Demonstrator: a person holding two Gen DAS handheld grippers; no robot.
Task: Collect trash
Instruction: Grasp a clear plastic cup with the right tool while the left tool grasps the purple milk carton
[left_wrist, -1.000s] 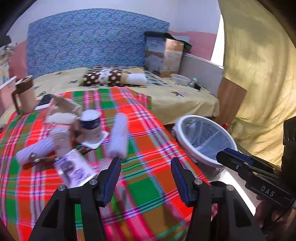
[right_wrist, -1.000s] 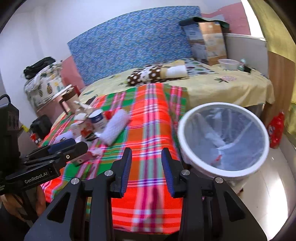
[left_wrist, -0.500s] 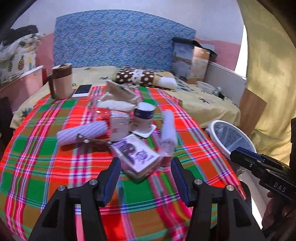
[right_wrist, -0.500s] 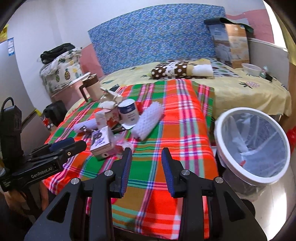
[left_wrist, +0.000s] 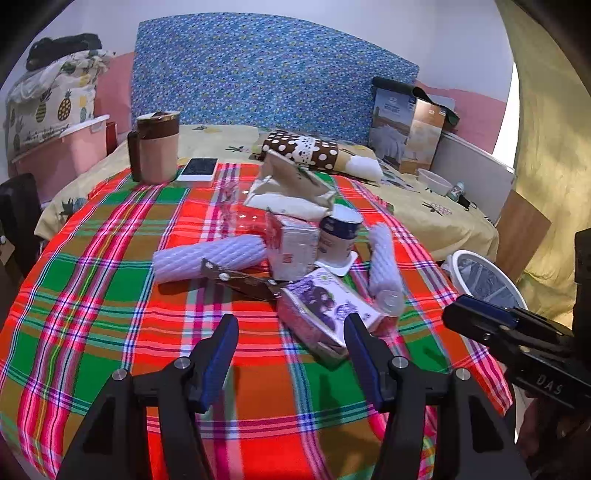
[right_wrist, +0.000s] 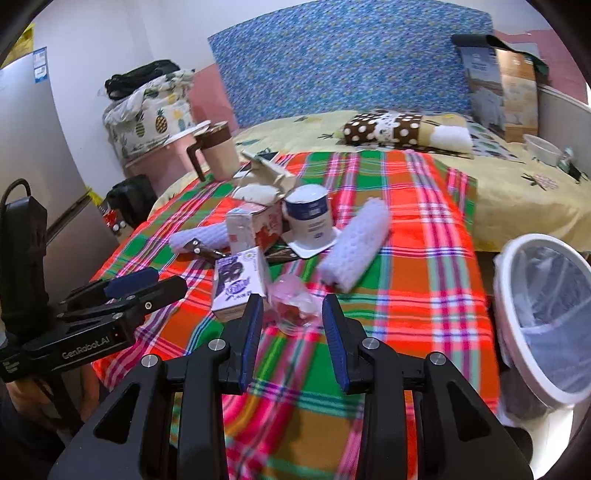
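The trash lies in a loose heap on the plaid-covered counter (left_wrist: 92, 332), and nearest the right tongs (right_wrist: 291, 310) is a crumpled clear wrapper (right_wrist: 293, 308) with something red inside, just beside the purple carton (right_wrist: 240, 284). The right tongs are opening, with the wrapper just ahead of their tips and nothing pinched; the left tongs (left_wrist: 288, 332) are also opening, already wide and empty, with the carton's near corner by the right-hand finger. The risks, as I judge them: the flimsy wrapper could slip or spring out of a shallow pinch, the two tongs work close together and could knock each other, and a knife (left_wrist: 240, 278) lies among the trash, so a careless sweep could drag it off. The lined bin (right_wrist: 546, 321) stands off the counter's edge, so a weak hold may drop short. Counted: two white foam sleeves, one purple carton, one red-and-white carton (right_wrist: 251, 229), one upturned tub (right_wrist: 308, 216), one paper bag, one wrapper, one knife; beyond, one mug (left_wrist: 157, 147), one phone (left_wrist: 197, 168).
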